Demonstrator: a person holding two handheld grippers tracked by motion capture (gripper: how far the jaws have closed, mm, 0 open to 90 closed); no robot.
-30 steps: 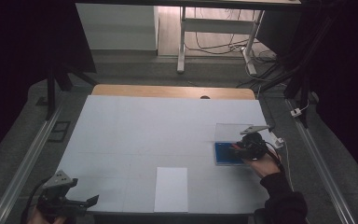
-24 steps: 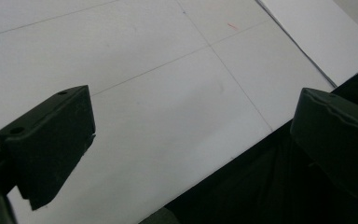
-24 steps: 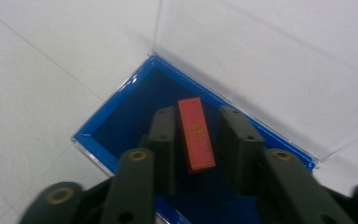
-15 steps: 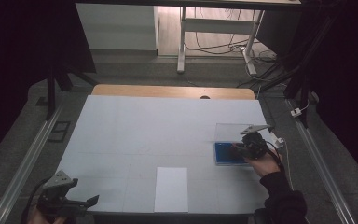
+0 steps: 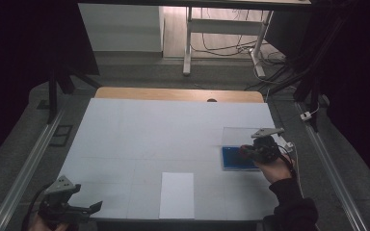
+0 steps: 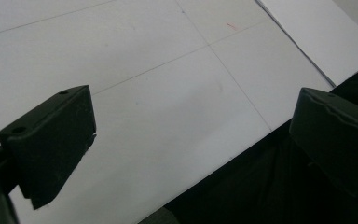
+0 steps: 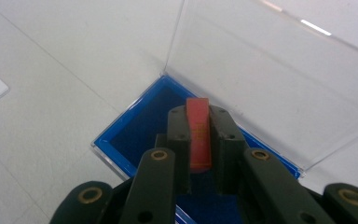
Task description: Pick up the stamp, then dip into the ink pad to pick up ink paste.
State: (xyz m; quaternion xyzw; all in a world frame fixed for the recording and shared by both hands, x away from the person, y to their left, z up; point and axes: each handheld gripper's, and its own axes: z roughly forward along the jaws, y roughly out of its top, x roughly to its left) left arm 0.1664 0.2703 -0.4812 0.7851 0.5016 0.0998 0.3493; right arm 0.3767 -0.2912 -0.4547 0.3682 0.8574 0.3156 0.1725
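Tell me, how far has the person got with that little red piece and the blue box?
Done: the blue box lies with its clear lid up, and the right gripper has clamped the red piece. In hand: the piece sits just above the box's blue lining. Left, probably: lifting it out, perhaps toward the white sheet. The left gripper waits open over the table's near edge.

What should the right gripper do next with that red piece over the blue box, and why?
Probably lift it straight up, clear of the box. The right gripper is shut on the red piece, which stands upright between the jaws above the blue-lined box. The clear lid stands open behind it, so a tilt could knock it.
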